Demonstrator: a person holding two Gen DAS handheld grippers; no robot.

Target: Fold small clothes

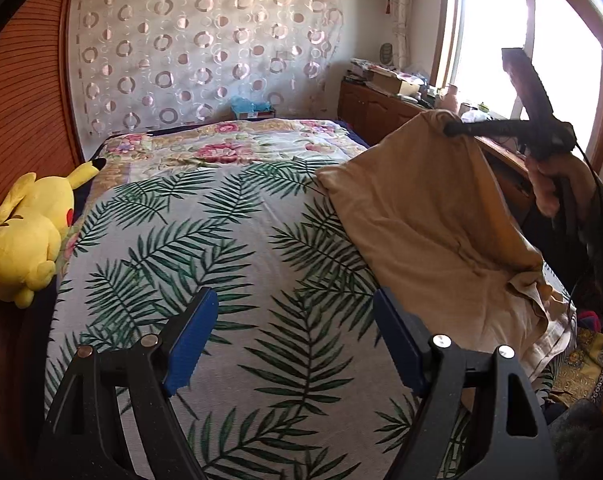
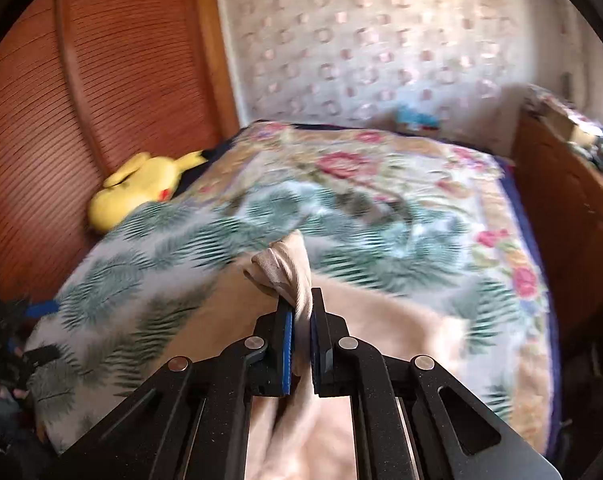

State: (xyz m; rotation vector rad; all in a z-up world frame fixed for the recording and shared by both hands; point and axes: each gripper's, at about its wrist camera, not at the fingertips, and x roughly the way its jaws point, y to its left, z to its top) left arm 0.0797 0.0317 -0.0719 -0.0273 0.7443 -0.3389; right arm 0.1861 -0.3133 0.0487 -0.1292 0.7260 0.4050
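- While the right gripper point(image 2: 301, 340) pinches a bunched corner of the tan garment point(image 1: 429, 216), lift until it hangs free of the leaf-print bedspread point(image 1: 221, 240).
- The left gripper point(image 1: 293, 340) waits with jaws apart, empty; it should take a second corner.
- The garment's long axis slopes down from the pinch, lower end on the bed's right edge.
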